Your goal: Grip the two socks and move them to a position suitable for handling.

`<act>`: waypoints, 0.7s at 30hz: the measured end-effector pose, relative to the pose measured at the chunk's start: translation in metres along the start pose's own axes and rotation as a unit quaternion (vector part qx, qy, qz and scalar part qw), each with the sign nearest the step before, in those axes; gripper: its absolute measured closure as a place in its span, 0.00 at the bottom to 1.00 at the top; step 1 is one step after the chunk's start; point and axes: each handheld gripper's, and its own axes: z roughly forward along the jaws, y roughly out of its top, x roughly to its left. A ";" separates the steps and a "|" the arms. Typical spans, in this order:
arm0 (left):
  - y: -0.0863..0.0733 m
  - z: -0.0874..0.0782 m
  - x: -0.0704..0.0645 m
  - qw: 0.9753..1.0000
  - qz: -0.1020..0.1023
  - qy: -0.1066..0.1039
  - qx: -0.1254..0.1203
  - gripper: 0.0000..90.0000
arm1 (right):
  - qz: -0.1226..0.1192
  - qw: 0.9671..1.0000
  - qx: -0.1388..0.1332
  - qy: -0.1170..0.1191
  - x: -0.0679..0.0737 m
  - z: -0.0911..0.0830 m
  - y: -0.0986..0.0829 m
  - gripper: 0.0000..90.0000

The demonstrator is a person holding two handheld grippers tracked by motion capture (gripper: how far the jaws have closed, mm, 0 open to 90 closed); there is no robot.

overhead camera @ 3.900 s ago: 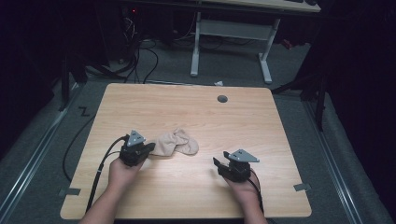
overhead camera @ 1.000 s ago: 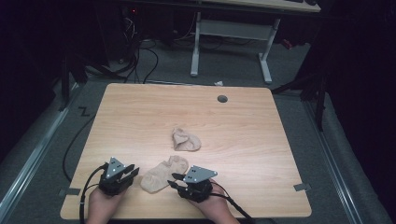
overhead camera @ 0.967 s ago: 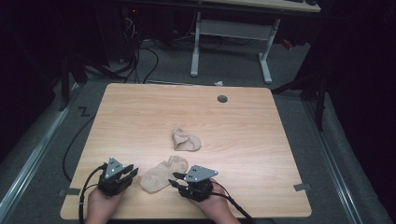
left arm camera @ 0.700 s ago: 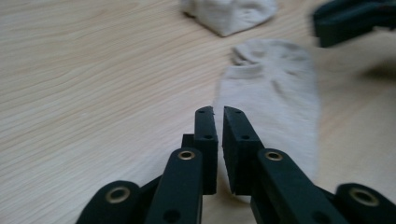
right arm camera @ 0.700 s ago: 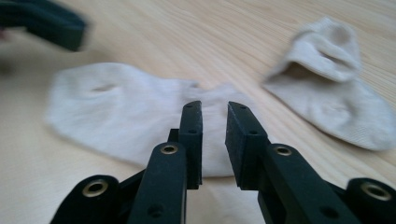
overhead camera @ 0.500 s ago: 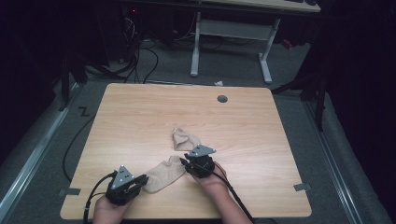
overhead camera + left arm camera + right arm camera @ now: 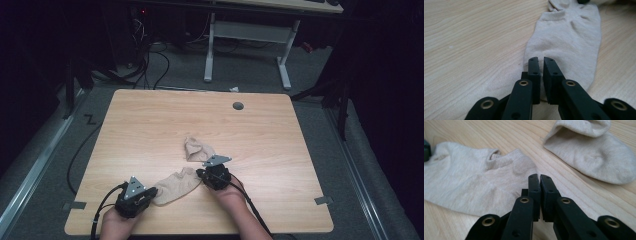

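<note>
Beige ankle sock [image 7: 176,186] lay flat on the wooden counter [image 7: 150,125], stretched between left gripper [image 7: 150,192] and right gripper [image 7: 201,173], jaws pinching opposite ends; even tension would best keep it smooth beside the crumpled second sock [image 7: 196,149].

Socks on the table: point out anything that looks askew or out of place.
The far sock lies crumpled, its cuff gaping open, apart from the near sock. The near one lies stretched flat between the left gripper and right gripper, each with jaws nearly together at an end. Nothing is damaged.
</note>
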 end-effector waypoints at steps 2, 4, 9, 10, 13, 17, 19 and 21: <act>0.006 0.006 -0.001 1.000 0.006 0.001 0.000 0.93 | -0.005 1.000 -0.001 -0.011 0.002 -0.009 -0.004 0.98; 0.009 0.010 -0.002 1.000 0.007 -0.001 0.001 0.93 | -0.009 1.000 -0.002 -0.017 0.001 -0.012 -0.006 0.98; 0.020 0.023 -0.011 1.000 0.024 -0.015 0.003 0.93 | -0.002 0.999 -0.005 -0.035 -0.001 -0.036 -0.030 0.98; 0.022 0.026 -0.015 0.999 0.028 -0.018 0.003 0.93 | -0.003 0.999 -0.007 -0.035 0.000 -0.040 -0.033 0.98; 0.025 0.029 -0.025 0.999 0.040 -0.027 0.004 0.92 | 0.000 0.999 -0.016 -0.039 0.005 -0.057 -0.048 0.98; 0.022 0.027 -0.037 0.998 0.053 -0.039 0.004 0.91 | 0.007 0.999 -0.029 -0.041 0.009 -0.077 -0.066 0.98; 0.020 0.025 -0.040 0.997 0.058 -0.041 0.003 0.91 | 0.012 0.999 -0.030 -0.042 0.010 -0.082 -0.073 0.98; 0.018 0.022 -0.042 0.997 0.060 -0.041 0.004 0.91 | 0.011 0.999 -0.025 -0.043 0.012 -0.082 -0.077 0.98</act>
